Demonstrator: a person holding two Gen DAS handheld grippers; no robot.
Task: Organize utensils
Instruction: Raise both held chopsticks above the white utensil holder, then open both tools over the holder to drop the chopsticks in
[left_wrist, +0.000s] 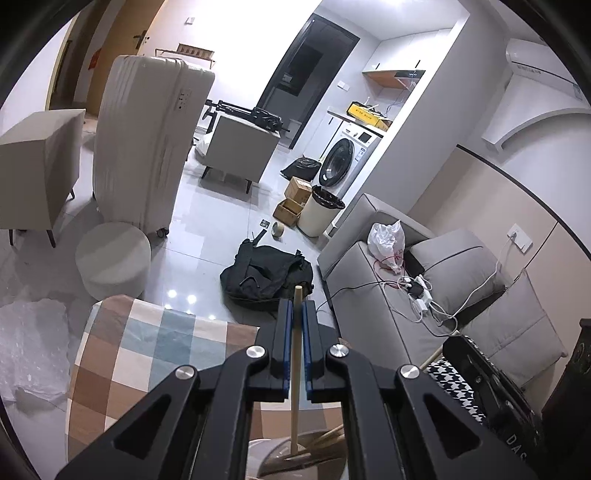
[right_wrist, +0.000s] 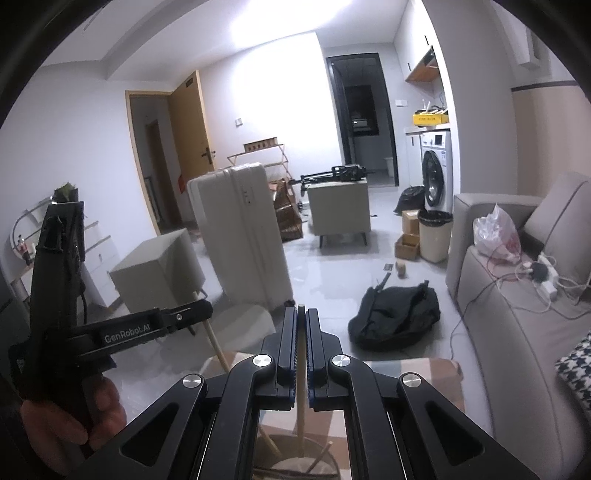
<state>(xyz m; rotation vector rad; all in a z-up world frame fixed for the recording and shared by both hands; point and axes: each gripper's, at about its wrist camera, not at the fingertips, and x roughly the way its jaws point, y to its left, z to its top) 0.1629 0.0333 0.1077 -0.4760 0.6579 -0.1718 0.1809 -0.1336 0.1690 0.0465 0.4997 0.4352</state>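
- Left wrist view: the left gripper (left_wrist: 297, 310) has its two blue-padded fingers (left_wrist: 286, 332) pressed onto one wooden utensil handle (left_wrist: 295, 369), which stands nearly upright between them.
- That handle's lower end sits in a round holder (left_wrist: 266, 458) at the bottom edge, where at least two more wooden sticks lean; their exact number cannot be told.
- The holder stands on a counter (left_wrist: 147, 350) covered by one checked cloth in brown, white and blue.
- Right wrist view: the right gripper (right_wrist: 302, 317) is likewise clamped narrow on one thin wooden stick (right_wrist: 301, 410), upright, its foot down in the same holder (right_wrist: 295, 465).
- Two further sticks slant in the holder beside it.
- At the left of this view a hand (right_wrist: 70, 417) carries the left gripper, seen from the side with its handle crossing diagonally.
- On the floor beyond: one white suitcase (right_wrist: 243, 236), one black bag (right_wrist: 395, 317), one round stool (left_wrist: 112, 260), two boxy grey side tables, one lined bin (right_wrist: 435, 236), and two cardboard boxes.
- One washing machine (right_wrist: 437, 170) stands at the far right wall.
- One grey sofa (right_wrist: 517, 332) holds one plastic bag and a tangle of chargers and cables.
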